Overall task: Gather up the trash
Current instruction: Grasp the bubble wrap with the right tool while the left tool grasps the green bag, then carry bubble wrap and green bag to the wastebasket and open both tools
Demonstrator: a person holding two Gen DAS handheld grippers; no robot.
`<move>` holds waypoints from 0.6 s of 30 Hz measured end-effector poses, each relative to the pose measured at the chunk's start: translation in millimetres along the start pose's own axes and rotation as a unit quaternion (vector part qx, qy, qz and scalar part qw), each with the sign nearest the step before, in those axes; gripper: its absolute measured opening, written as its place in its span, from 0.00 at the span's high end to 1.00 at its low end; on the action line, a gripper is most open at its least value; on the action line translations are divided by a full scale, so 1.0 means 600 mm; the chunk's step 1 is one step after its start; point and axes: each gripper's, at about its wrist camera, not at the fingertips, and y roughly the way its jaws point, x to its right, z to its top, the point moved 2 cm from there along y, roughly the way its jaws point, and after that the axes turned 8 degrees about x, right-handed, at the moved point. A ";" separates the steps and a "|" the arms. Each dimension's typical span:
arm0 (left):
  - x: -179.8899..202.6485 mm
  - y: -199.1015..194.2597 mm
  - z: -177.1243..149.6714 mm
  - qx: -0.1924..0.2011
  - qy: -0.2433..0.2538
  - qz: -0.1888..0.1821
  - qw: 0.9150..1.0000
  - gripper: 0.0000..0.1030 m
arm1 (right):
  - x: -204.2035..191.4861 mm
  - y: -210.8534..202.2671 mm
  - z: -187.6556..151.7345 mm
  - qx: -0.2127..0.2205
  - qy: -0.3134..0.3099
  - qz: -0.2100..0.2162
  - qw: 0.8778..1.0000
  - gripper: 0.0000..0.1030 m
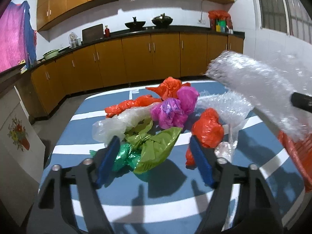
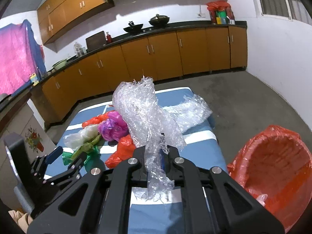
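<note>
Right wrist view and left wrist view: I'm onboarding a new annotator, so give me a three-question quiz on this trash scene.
1. True or false: the right claw is shut on the bubble wrap.
2. Which lines the bin? A red bag; B green bag.
3. Fill in: the left claw is ___, above the yellow-green bag.

Key: 1 true; 2 A; 3 open.

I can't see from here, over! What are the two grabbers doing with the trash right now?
Right gripper shut on bubble wrap, lifted. Left gripper open, empty, over the bag pile. Red-lined bin at right, nothing blocking.
</note>
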 end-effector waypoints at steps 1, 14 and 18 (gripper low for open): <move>0.000 0.010 0.000 -0.008 0.000 -0.004 1.000 0.45 | 0.003 -0.002 -0.001 0.000 0.003 -0.001 1.000 0.92; -0.023 -0.015 0.019 0.000 -0.046 -0.082 0.996 0.97 | 0.027 -0.031 -0.001 0.008 0.016 -0.006 1.000 0.92; -0.028 -0.045 0.034 0.014 -0.058 -0.100 0.993 0.97 | 0.033 -0.050 -0.003 0.013 0.020 -0.007 1.000 0.92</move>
